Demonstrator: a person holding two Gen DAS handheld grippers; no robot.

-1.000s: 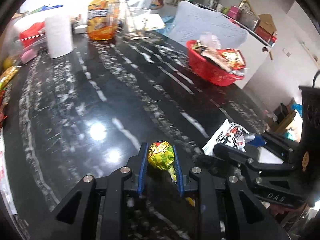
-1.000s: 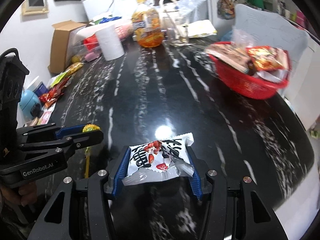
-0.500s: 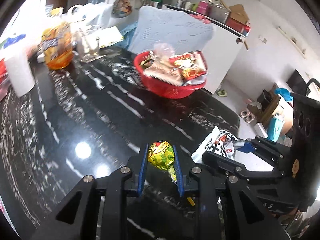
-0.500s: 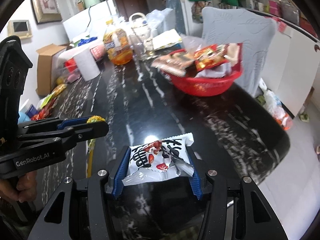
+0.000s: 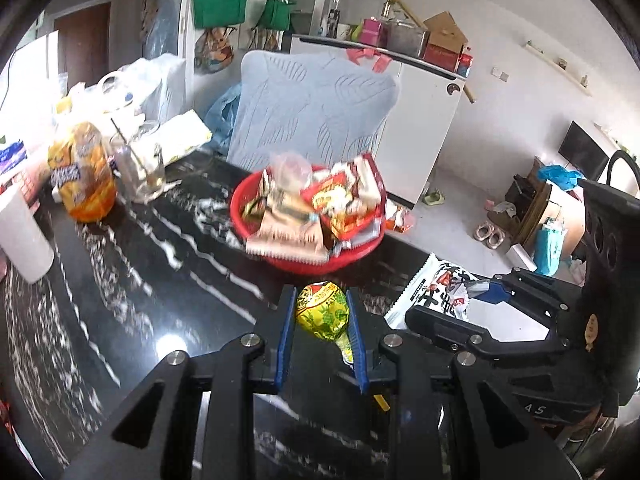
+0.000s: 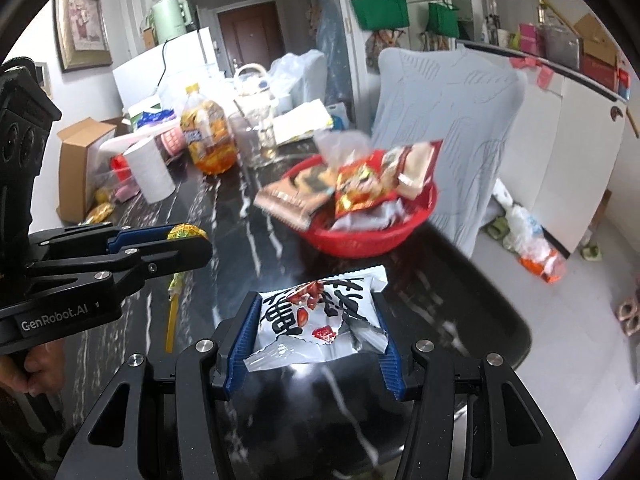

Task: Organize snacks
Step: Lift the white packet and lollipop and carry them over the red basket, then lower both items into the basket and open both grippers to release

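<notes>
Setting: black marble-patterned table (image 5: 132,320), cluttered at its far end, with a red basket (image 5: 352,258) as the landmark near the table's edge.
Red basket: already heaped with snack packets, several poking above the rim, sitting in front of a pale covered chair (image 5: 316,108).
Left gripper (image 5: 322,330): clamped tight on a round lollipop (image 5: 322,310) in yellow-green foil, stick trailing down behind the pads; hovering in the air on the near side of the red basket.
Right gripper (image 6: 316,332): gripping a white peanut packet (image 6: 320,316) with black characters, pads pressing on its two side edges, torn silver end facing the camera; also on the near side of the red basket, just beside the left gripper.
Hand (image 6: 40,364): partly showing under the left gripper's handle.
Beyond the red basket: orange drink bottle (image 6: 208,132), clear glass jug (image 6: 256,140) and white paper roll (image 6: 150,174), all well apart from the basket.
Step in hand: judging from both loads pointing at the red basket, carrying the two snacks toward it.
Next move: likely bringing each gripper above the basket's rim, then spreading the pads to drop the lollipop and packet on the pile, choosing a lower spot so nothing slides off.
</notes>
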